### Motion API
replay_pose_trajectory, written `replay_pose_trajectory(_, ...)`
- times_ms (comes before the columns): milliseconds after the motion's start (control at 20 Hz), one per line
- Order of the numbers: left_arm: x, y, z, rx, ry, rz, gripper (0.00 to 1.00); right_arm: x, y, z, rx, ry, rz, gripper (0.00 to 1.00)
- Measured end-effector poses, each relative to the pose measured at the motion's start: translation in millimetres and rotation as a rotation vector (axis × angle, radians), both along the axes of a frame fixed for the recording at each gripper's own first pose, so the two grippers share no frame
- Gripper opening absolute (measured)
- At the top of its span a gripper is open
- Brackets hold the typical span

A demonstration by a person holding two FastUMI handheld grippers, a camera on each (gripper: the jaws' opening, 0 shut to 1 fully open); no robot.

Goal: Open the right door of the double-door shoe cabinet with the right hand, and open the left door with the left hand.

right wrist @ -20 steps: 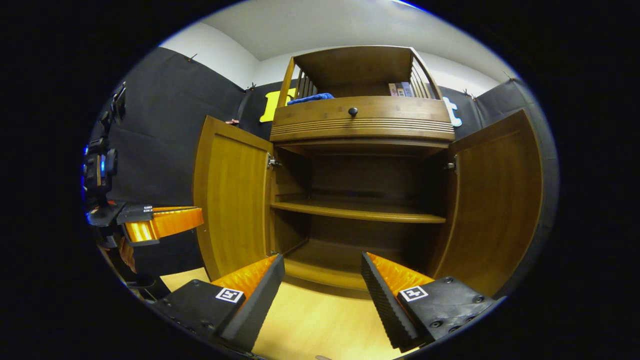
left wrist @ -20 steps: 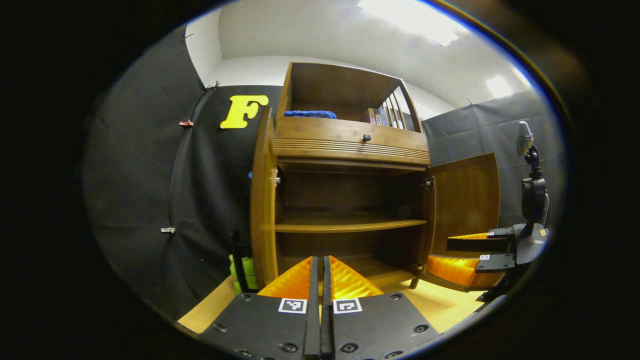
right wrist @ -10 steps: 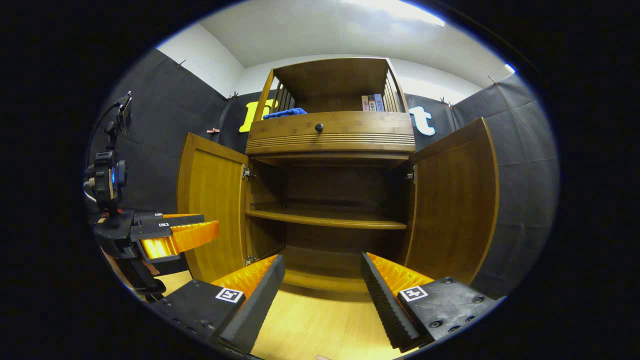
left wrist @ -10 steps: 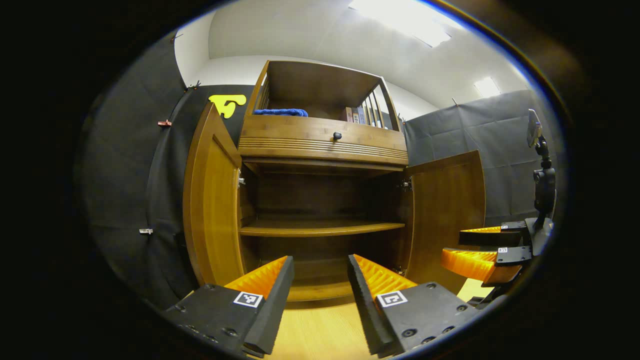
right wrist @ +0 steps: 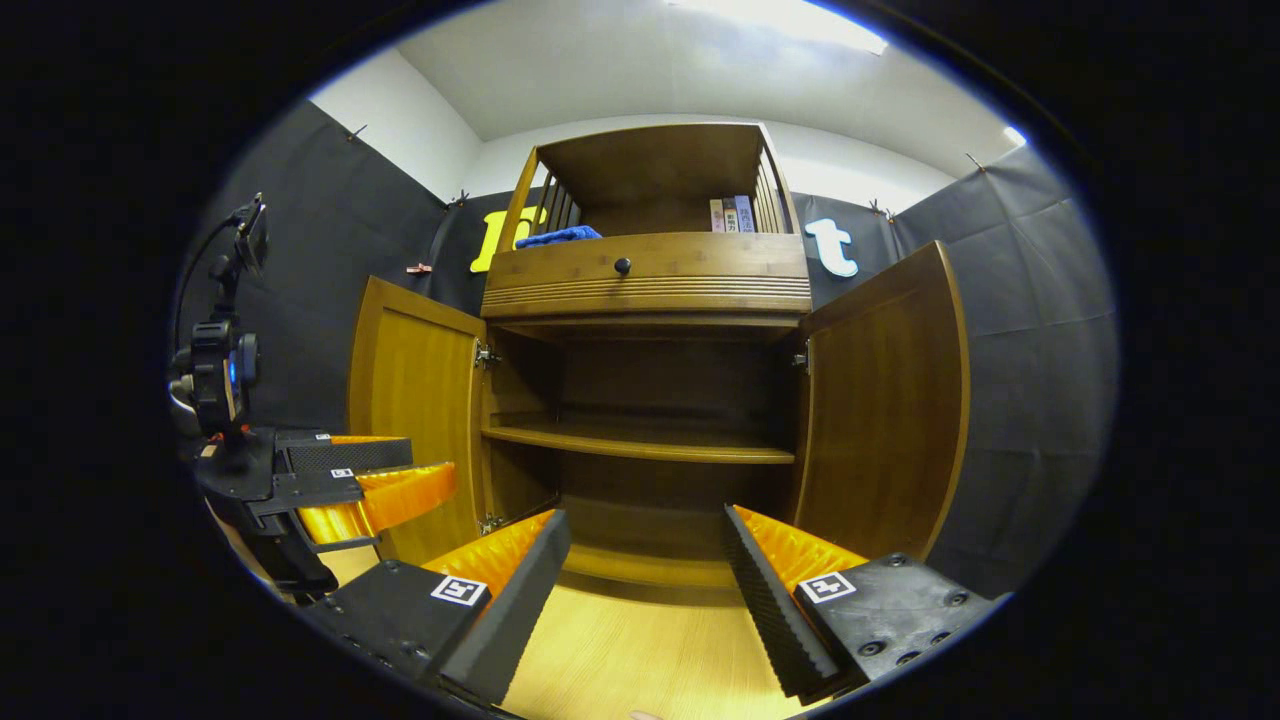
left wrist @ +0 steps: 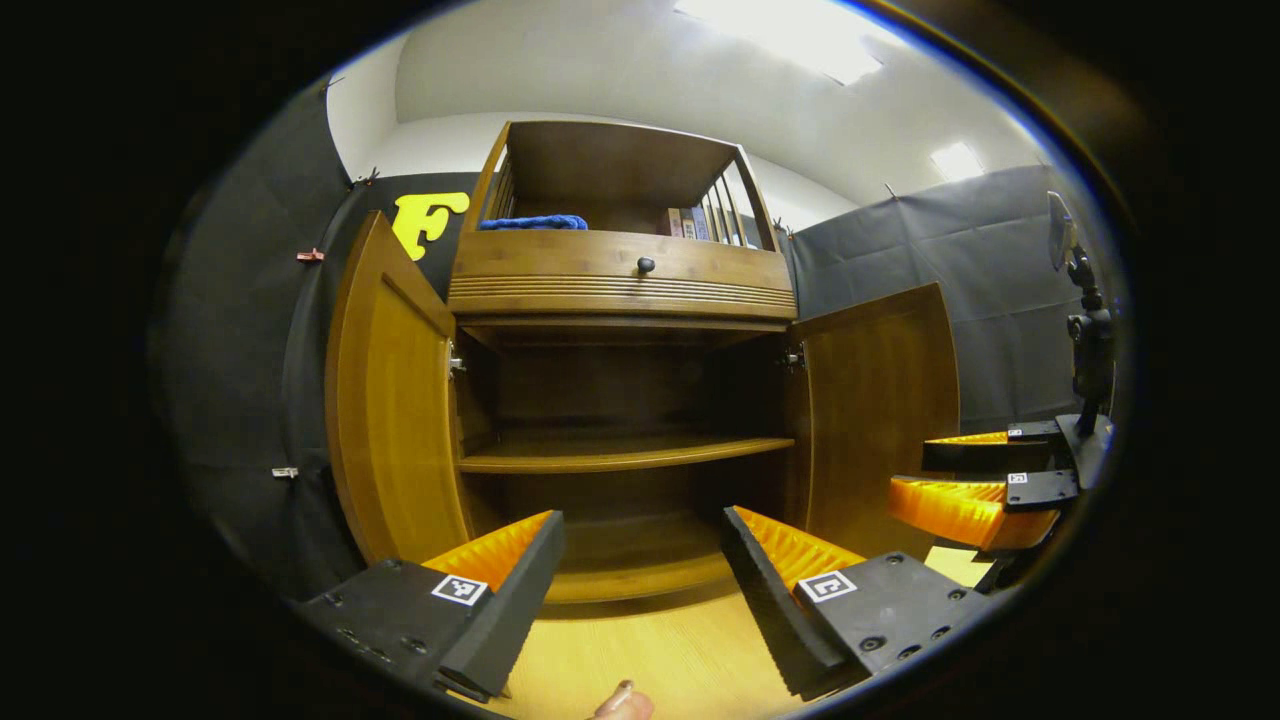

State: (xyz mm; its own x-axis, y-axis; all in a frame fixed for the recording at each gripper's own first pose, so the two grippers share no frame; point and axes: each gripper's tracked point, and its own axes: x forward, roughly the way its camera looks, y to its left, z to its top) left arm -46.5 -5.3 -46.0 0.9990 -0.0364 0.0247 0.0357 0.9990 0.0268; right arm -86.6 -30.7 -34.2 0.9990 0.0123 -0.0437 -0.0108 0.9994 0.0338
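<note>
Since both doors already stand swung wide, left door (left wrist: 385,400) and right door (right wrist: 885,400) of the shoe cabinet (right wrist: 645,290) look done; left tool (left wrist: 640,590) and right tool (right wrist: 645,590) hang spread and empty, clear of the wood. Panels read as rigid, hinged, smooth-lacquered, likely slippery, so pinch the free vertical edge, away from the hinges

Left door (left wrist: 385,400) and right door (left wrist: 880,410) swung wide at frame sides; dark cabinet centre open above and below middle shelf (left wrist: 620,455); wooden floor (left wrist: 650,650) at bottom bare.
</note>
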Motion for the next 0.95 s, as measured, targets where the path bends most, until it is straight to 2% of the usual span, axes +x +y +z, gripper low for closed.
replay_pose_trajectory(950,-1,25,5,-0.031,-0.02,0.049,0.99,-2,6,1,-0.02,0.003,0.012,0.99)
